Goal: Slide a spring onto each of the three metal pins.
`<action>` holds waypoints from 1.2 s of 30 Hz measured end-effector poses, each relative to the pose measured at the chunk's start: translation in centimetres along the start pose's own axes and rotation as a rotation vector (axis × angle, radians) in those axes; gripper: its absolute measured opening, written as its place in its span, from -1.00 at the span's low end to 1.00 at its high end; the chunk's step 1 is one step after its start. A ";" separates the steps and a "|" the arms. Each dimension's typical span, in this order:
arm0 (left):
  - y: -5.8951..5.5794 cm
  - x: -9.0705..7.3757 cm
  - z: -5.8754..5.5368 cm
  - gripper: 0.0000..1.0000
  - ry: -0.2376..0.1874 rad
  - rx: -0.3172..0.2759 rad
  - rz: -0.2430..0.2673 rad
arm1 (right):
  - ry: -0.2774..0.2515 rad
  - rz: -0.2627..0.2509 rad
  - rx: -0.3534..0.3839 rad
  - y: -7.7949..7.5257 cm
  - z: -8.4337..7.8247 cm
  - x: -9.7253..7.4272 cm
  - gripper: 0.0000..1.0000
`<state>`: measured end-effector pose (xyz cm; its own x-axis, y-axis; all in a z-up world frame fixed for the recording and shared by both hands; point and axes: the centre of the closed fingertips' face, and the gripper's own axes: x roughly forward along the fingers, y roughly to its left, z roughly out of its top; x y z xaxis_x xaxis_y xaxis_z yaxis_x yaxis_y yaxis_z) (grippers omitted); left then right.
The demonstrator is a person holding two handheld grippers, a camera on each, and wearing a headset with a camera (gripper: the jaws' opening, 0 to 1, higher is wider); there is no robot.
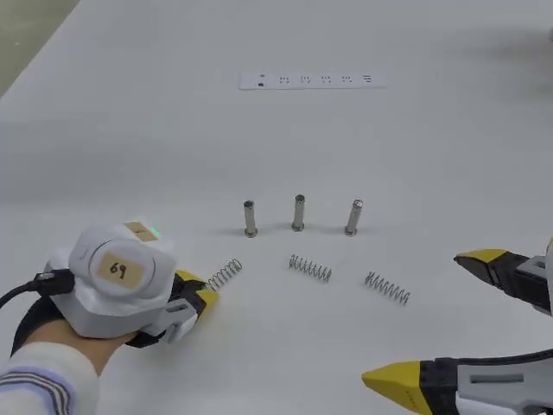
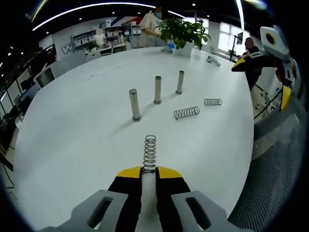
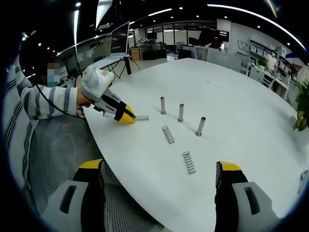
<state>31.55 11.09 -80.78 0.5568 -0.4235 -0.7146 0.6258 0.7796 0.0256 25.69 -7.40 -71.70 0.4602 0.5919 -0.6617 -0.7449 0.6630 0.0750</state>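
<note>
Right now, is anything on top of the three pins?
Nothing: the pins stand bare, heads showing. The springs lie on the table before them. The left gripper grips the left spring, covering its near end.

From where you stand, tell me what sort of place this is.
Most likely an open-plan office or lab floor: a large white table with a power strip on it, a monitor on a nearby desk, shelving along the far wall, and a potted plant.
</note>
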 end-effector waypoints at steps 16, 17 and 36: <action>-0.6 -0.2 0.0 -0.94 -0.002 -0.015 -0.035 | 0.010 0.001 -0.011 0.0 -0.1 0.0 0.88; -0.6 -0.2 0.0 -0.94 -0.002 -0.017 -0.035 | 0.011 0.001 -0.011 0.0 -0.1 0.0 0.88; -0.2 -2.0 2.0 -0.95 -0.026 -0.012 -0.029 | 0.011 0.008 -0.009 -0.2 -0.1 0.0 0.84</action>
<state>31.38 10.84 -77.89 0.5529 -0.4577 -0.6963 0.6353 0.7722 -0.0031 25.84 -7.59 -71.84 0.4489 0.5924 -0.6690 -0.7527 0.6542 0.0742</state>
